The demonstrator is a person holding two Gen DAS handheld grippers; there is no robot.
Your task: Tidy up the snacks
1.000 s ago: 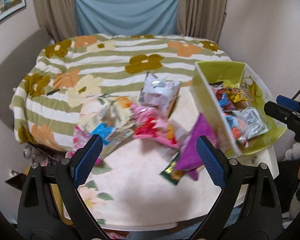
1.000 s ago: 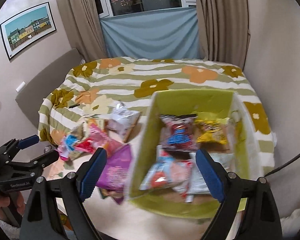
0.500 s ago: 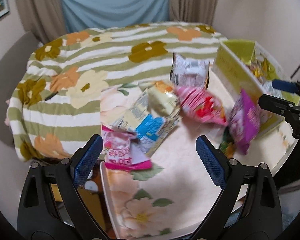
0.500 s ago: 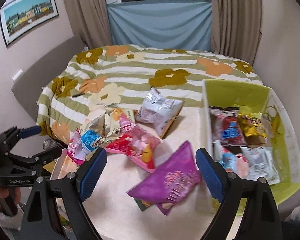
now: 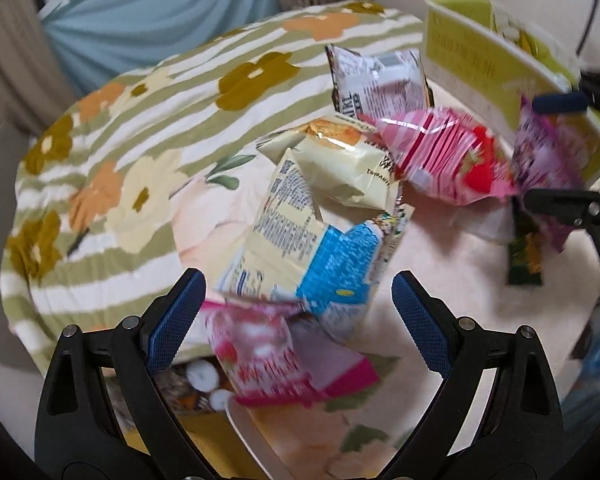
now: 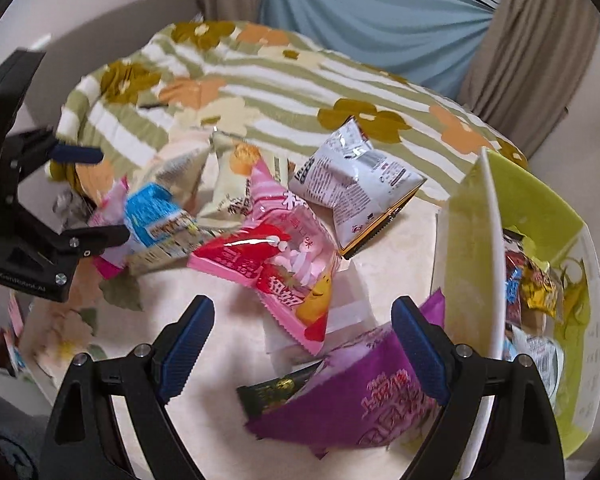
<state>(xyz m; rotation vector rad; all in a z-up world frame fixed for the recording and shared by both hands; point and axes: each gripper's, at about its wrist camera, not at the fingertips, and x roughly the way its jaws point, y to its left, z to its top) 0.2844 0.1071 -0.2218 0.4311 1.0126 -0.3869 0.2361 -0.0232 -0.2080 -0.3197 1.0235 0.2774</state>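
Snack bags lie loose on a floral table. My left gripper (image 5: 296, 300) is open and empty, low over a cream-and-blue bag (image 5: 312, 248) and a pink bag (image 5: 276, 360) at the table's edge. My right gripper (image 6: 302, 328) is open and empty above a pink-and-red bag (image 6: 276, 256), with a purple bag (image 6: 360, 396) just under its right finger. A silver-white bag (image 6: 356, 184) lies beyond. The green bin (image 6: 468, 264) at right holds several snacks. The left gripper also shows in the right wrist view (image 6: 88, 192).
A small dark green packet (image 6: 276, 392) lies under the purple bag. A bed with a green striped floral cover (image 6: 260, 80) stands behind the table. The table edge (image 5: 244, 432) runs close under my left gripper, with clutter on the floor below.
Both grippers have swung left and dropped closer to the loose bags. The left one now hangs over the cream-and-blue and pink bags; the right has moved from the bin to the pink-and-red bag.
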